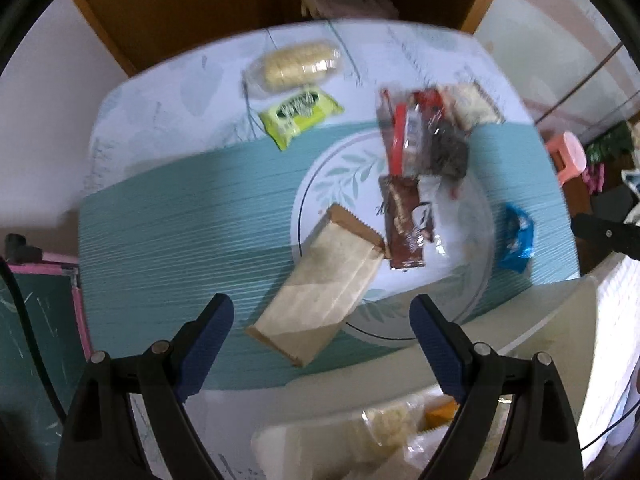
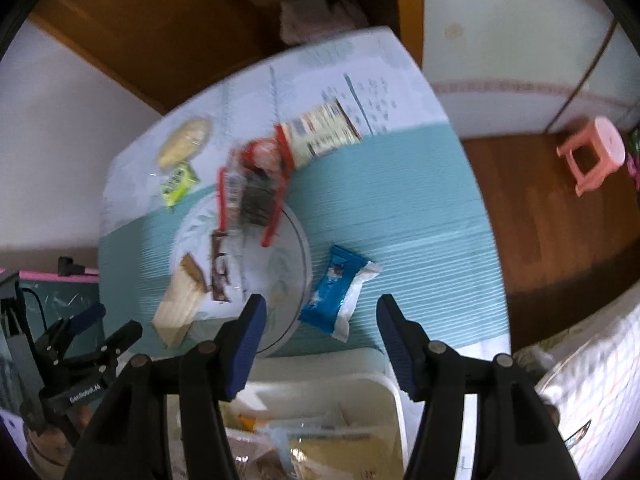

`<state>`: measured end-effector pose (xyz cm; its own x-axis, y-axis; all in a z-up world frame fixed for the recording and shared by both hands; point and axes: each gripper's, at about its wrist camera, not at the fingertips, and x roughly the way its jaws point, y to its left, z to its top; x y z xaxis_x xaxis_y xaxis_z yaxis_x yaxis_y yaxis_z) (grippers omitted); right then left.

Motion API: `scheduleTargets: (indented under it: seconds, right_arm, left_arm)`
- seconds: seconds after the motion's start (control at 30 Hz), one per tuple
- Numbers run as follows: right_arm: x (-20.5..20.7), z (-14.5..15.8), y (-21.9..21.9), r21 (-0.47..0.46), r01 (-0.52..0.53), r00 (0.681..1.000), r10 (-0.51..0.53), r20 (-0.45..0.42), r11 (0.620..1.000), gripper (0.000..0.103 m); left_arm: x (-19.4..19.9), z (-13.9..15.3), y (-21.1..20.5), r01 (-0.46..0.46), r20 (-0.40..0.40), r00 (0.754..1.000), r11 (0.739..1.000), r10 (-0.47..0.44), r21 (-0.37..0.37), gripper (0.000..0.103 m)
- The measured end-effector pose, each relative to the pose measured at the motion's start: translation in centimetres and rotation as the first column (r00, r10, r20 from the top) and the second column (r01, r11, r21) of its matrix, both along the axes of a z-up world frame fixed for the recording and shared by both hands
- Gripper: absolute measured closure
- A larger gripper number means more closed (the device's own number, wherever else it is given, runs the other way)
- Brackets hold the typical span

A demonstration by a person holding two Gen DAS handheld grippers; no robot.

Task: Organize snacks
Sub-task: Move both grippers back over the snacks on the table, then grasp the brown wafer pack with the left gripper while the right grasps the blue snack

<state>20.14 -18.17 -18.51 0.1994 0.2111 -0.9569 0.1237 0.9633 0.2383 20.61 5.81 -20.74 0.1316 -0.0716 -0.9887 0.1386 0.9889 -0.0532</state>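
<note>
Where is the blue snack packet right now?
The blue snack packet lies on the teal mat just right of the plate, ahead of the open right gripper; it shows at the left wrist view's right.

Everything smeared by blur. Words on blue snack pack (image 2: 335, 293) unreadable. White bin (image 2: 384, 392) cut off at bottom, stuff inside unclear.

This is a room in a home – most likely a living or dining corner. A small table (image 2: 400, 200) carries a leaf-print cloth and a teal mat, with a patterned plate (image 1: 320, 184) and packed snacks on it. Behind stands a wooden cabinet (image 1: 180, 4); the floor is wooden boards (image 2: 532, 184), and a pink plastic stool (image 2: 592, 152) stands there.
</note>
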Motion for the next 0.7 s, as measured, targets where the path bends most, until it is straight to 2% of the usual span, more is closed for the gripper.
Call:
scheduleTargets:
  seconds: [0.23, 0.5, 0.7]
  right_arm:
    - [1.7, -5.7, -0.4, 0.025, 0.070, 0.986, -0.065, -0.151, 0.997, 0.045]
    - [2.5, -8.0, 0.2, -0.009, 0.075, 0.978, -0.075, -0.196, 0.997, 0.045]
    - [3.1, -9.0, 0.7, -0.039, 0.068, 0.975, -0.074, -0.210, 0.997, 0.045]
  left_arm:
    - [1.7, -5.1, -1.1, 0.073, -0.121, 0.990, 0.997, -0.071, 0.016, 0.014]
    - [2.3, -8.1, -1.6, 0.110, -0.201, 0.974, 0.994, -0.102, 0.026, 0.014]
    - [2.4, -9.1, -1.4, 0.104, -0.230, 0.969, 0.994, -0.094, 0.030, 0.014]
